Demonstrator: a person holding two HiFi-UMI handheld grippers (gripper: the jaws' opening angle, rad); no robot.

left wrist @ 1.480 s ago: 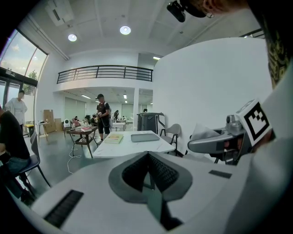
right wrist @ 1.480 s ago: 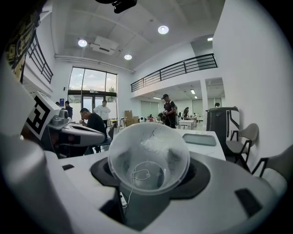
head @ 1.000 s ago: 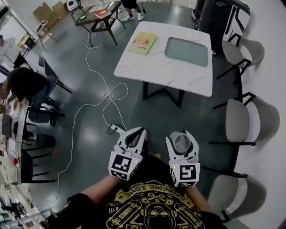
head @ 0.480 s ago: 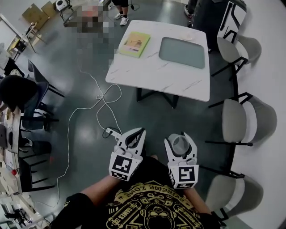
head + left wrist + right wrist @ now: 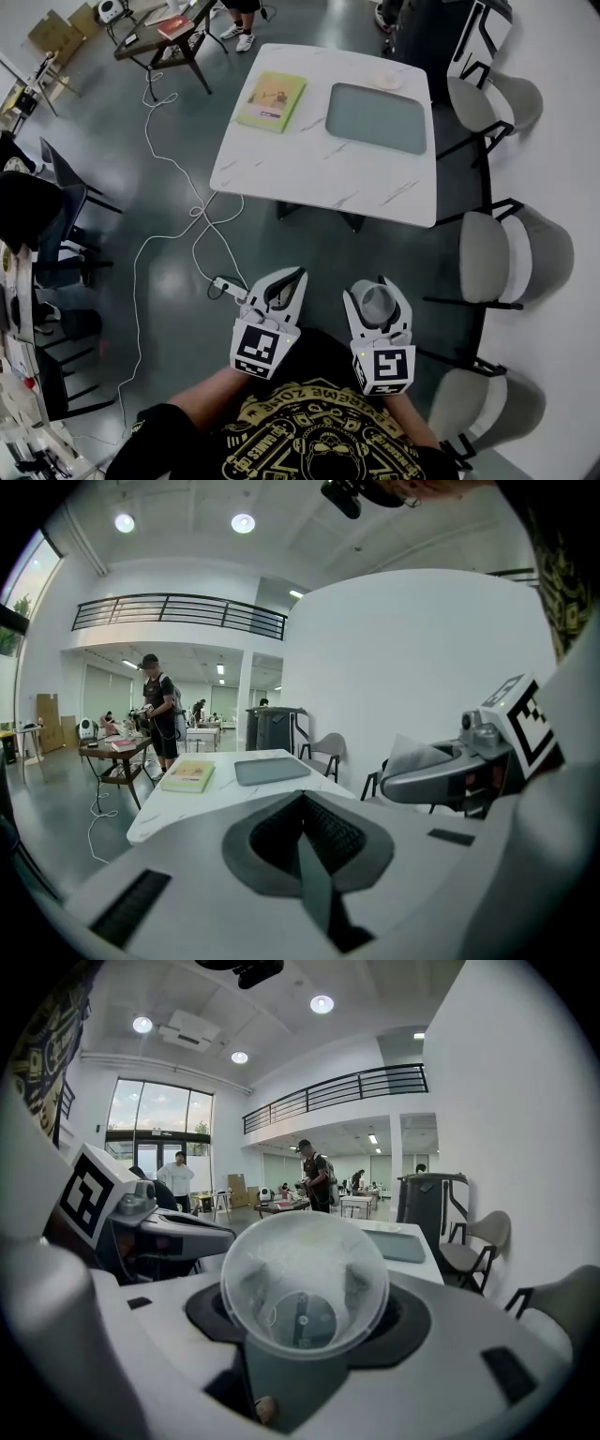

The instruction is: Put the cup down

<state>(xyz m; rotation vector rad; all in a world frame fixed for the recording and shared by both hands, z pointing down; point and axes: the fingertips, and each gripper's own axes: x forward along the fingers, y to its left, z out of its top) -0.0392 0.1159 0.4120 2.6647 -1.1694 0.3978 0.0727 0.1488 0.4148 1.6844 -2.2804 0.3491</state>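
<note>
One cup (image 5: 305,1279), dim overhead, gripped by right hand-held gripper (image 5: 378,291); left one (image 5: 296,276) seemingly clenched.

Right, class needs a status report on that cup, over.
Left gripper shut, empty. Right gripper shut on clear cup, above the floor. White table ahead, not reached; book and grey tray on its far half.
</note>
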